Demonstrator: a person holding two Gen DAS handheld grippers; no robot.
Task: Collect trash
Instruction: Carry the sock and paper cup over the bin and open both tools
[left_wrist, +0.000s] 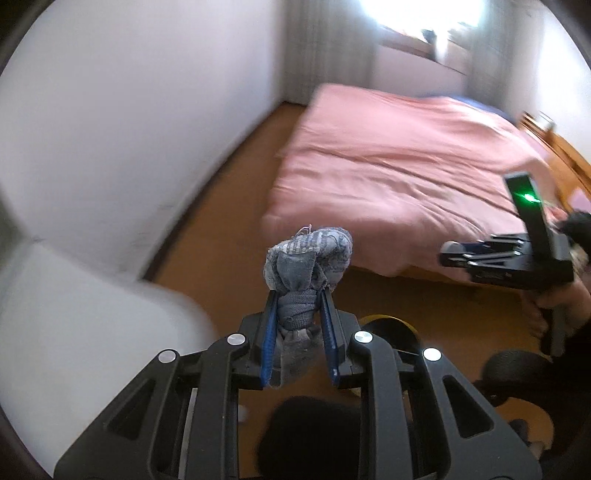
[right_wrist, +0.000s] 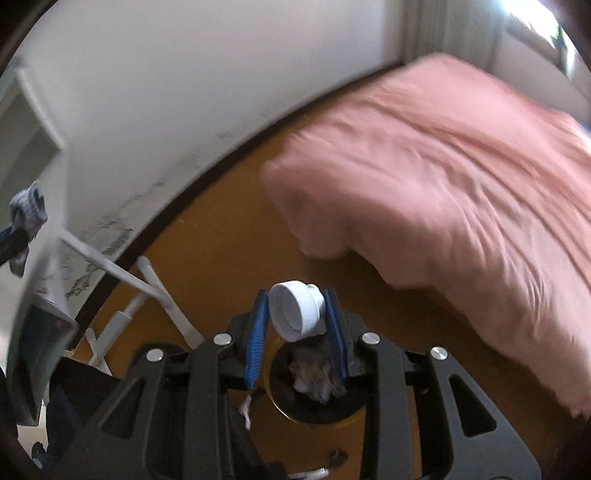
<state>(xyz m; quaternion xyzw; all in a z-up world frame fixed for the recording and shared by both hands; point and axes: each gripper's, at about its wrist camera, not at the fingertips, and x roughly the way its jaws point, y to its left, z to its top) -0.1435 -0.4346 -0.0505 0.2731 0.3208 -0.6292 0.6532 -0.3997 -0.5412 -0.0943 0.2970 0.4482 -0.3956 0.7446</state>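
Observation:
My left gripper is shut on a crumpled grey-blue sock and holds it in the air above the wooden floor. The sock also shows at the left edge of the right wrist view. My right gripper is shut on a white plastic bottle cap. It hangs over a round bin with a black liner and yellow rim that holds some grey-brown stuff. The bin's rim shows in the left wrist view. The right gripper's body also shows in the left wrist view.
A bed with a pink cover fills the right side of the room. A white wall runs along the left. White rack legs stand by the wall. A black chair is at the lower right. The views are motion-blurred.

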